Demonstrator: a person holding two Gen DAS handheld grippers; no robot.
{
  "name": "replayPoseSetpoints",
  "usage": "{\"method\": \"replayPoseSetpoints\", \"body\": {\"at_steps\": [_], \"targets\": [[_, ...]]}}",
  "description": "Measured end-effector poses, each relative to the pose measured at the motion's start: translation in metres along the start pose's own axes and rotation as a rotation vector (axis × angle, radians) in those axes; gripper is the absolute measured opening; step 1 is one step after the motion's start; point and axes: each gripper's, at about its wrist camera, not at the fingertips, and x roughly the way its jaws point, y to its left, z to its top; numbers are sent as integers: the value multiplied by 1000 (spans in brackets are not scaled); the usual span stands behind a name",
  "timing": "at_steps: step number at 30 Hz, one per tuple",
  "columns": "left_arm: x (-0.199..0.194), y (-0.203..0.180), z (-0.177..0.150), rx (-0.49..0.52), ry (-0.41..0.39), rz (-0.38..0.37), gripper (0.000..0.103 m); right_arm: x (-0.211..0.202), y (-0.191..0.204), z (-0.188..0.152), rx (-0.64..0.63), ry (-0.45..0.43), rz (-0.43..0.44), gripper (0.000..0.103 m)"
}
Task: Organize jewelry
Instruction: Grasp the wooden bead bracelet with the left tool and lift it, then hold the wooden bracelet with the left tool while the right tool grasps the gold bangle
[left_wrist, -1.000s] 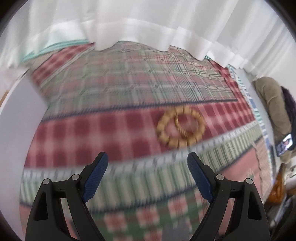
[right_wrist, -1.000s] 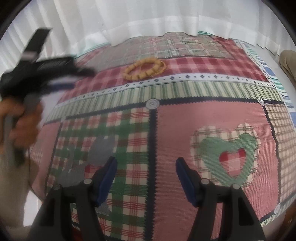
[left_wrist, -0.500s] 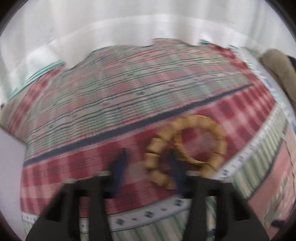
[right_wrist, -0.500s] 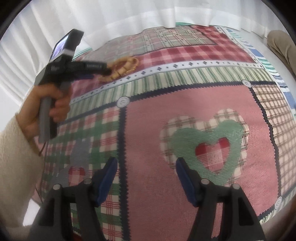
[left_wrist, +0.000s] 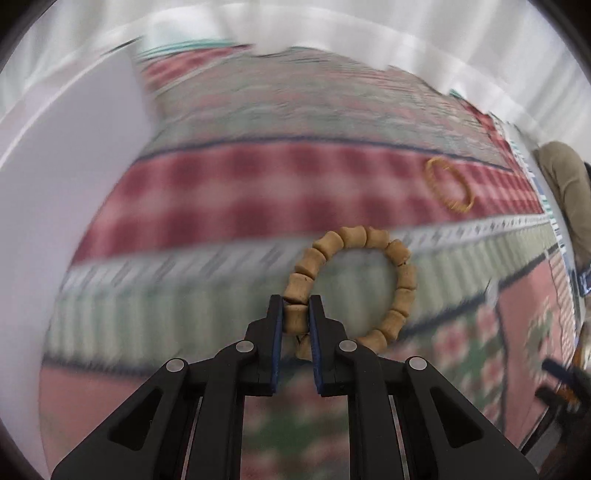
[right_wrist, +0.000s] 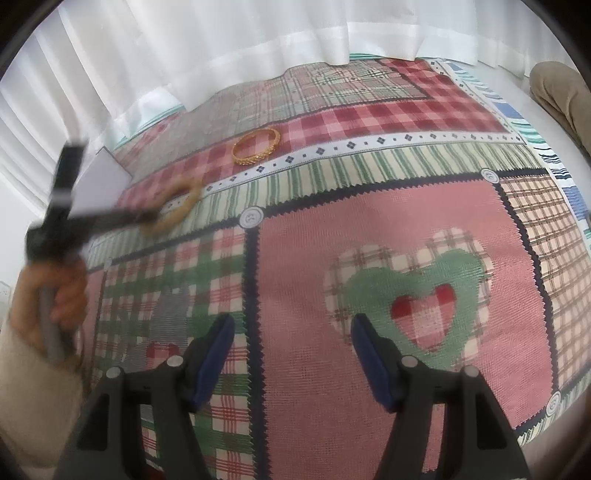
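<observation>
Bracelet (left_wrist: 354, 280) pinched in left gripper (left_wrist: 296, 306), near white box (left_wrist: 66, 192) edge

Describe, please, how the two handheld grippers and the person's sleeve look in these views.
Both the left gripper and right gripper are matte black plastic with silver rivets and dark blue pads on the fingers. The sleeve is cream knit.

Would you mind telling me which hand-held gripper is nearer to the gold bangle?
Left. The left hand-held gripper, clamped on the wooden bead bracelet, sits beside the gold bangle. The right hand-held gripper hangs open over the heart patch, farther away.
</observation>
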Motion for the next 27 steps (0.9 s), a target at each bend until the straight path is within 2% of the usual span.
{"method": "replayPoseSetpoints", "body": {"at_steps": [3,4,7,8,11,15,18,20,23,27], "targets": [[-18,24,-30,-40,2,20,13,4,8,-2,-5,14,19,67],[-24,29,-40,-49,7,23,16,5,11,-3,-9,17,24,67],[-37,37,-57,-37,-4,27,46,5,22,-6,-32,22,36,67],[-44,39,-61,-28,-23,38,49,5,25,-6,-38,24,37,67],[-65,38,-67,23,-77,69,49,3,31,-8,-48,25,41,67],[-82,12,-65,144,-108,0,49,0,31,-9,-45,25,33,67],[-74,-18,-62,251,-70,-72,49,1,31,-9,-38,30,34,67],[-64,-29,-59,290,-37,-94,49,-1,32,-8,-43,31,39,67],[-51,-42,-55,343,-9,-68,48,-3,34,-2,-67,31,47,67],[-38,-52,-51,408,16,-46,49,-6,41,34,-157,5,80,67]]}}
